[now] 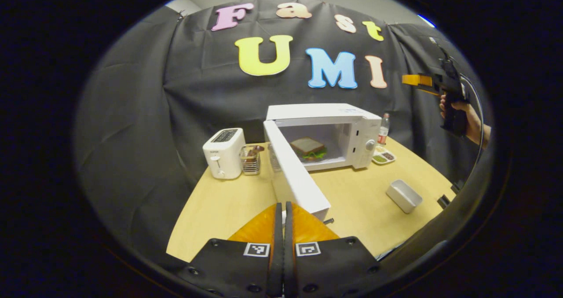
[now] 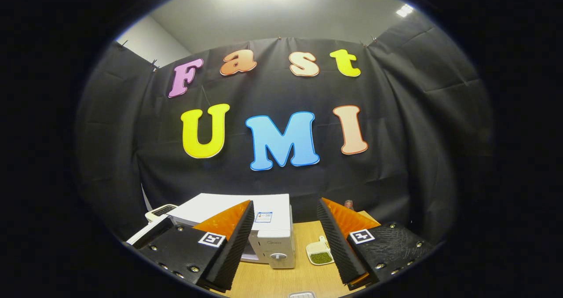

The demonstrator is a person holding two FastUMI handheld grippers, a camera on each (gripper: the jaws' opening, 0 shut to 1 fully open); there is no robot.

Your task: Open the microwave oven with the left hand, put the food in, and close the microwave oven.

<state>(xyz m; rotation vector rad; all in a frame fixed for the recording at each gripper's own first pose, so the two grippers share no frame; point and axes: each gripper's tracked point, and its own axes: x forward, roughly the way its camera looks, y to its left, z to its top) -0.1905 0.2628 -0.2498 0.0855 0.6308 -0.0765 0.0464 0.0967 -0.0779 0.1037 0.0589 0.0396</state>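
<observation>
Fingers of left gripper (image 1: 283, 214) pressed together just before open microwave door (image 1: 294, 174).

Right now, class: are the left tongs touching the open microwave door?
Cannot tell. In the left gripper view the shut left tongs sit at the microwave door edge, but the overlap hides any contact or gap.

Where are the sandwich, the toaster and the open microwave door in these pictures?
sandwich (image 1: 308, 147): left gripper view, on its top slice of bread.
toaster (image 1: 224, 155): left gripper view, on its front face.
microwave door (image 1: 294, 177): left gripper view, on the door's inner panel.
</observation>
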